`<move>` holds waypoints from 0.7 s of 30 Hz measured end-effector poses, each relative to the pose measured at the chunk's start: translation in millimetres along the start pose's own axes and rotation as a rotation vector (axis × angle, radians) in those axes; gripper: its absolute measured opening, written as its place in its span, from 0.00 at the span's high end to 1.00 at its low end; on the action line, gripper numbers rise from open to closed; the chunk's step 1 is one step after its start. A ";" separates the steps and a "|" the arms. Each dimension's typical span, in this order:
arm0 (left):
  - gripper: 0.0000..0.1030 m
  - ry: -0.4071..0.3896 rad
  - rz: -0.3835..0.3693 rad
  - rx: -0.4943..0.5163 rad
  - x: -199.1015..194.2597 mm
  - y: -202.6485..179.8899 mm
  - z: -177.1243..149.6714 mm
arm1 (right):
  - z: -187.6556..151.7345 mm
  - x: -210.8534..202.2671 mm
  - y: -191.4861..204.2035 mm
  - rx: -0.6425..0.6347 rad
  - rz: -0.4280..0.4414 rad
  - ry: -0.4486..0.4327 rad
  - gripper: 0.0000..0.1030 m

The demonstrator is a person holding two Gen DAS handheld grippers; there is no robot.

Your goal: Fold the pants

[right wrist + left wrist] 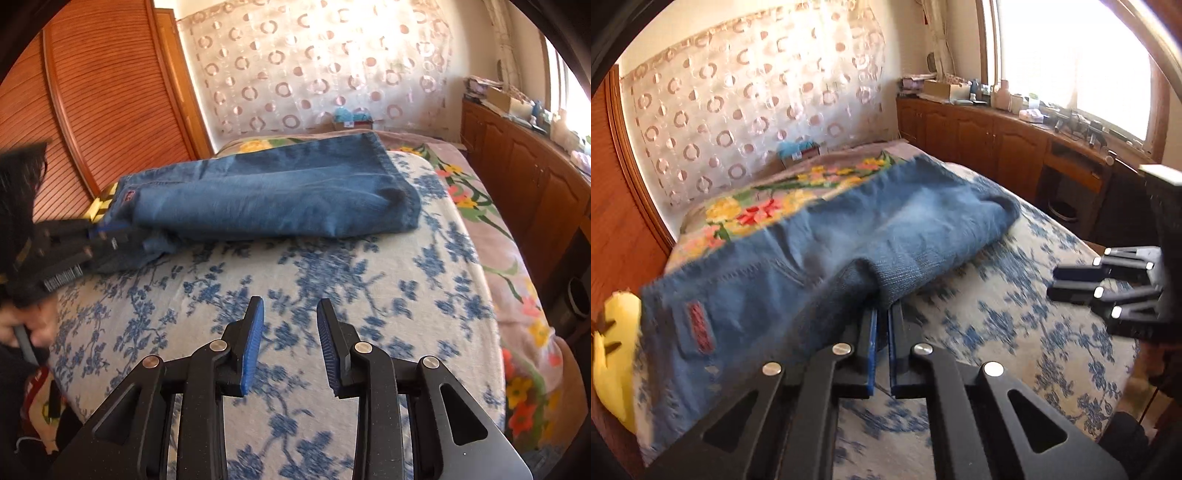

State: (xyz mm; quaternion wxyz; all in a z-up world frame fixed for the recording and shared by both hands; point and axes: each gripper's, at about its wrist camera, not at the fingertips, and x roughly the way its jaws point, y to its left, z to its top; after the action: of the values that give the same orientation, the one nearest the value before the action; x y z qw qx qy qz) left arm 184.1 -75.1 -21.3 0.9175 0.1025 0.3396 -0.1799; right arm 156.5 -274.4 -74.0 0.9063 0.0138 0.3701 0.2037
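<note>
Blue denim pants [266,192] lie on the bed, on a white sheet with blue flower print [332,280], already doubled over into a thick bundle that runs left to right across the far half of the sheet. Hem edge sits at the far right, waistband end with a small red label at the left.

Left tongs [882,314] pressed together, pinching a fold of the pants at the near left edge of the bundle; cloth bunches over the fingertips and hides them. In the right wrist view the same tongs [110,240] show at far left, blurred, buried in the denim, a hand [33,328] below them.

Right tongs [290,314] spread, nothing between the 2 blue pads, over bare sheet near the bundle, not touching the pants. They look to hover just above the sheet, though contact is hard to judge.

A floral blanket [480,206] lies under the sheet on the right and far sides. A yellow object [617,350] sits at the left edge by the waistband.
</note>
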 end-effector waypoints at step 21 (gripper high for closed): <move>0.73 0.045 -0.052 -0.112 3.1 57.4 -8.7 | 56.2 81.2 62.6 -0.098 0.156 0.078 0.72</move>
State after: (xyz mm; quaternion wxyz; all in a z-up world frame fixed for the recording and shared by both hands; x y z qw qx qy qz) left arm 204.2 -20.8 -26.0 0.9090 0.0463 0.3720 -0.1820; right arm 224.3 -179.2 -76.2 0.8721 -0.0099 0.3925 0.2920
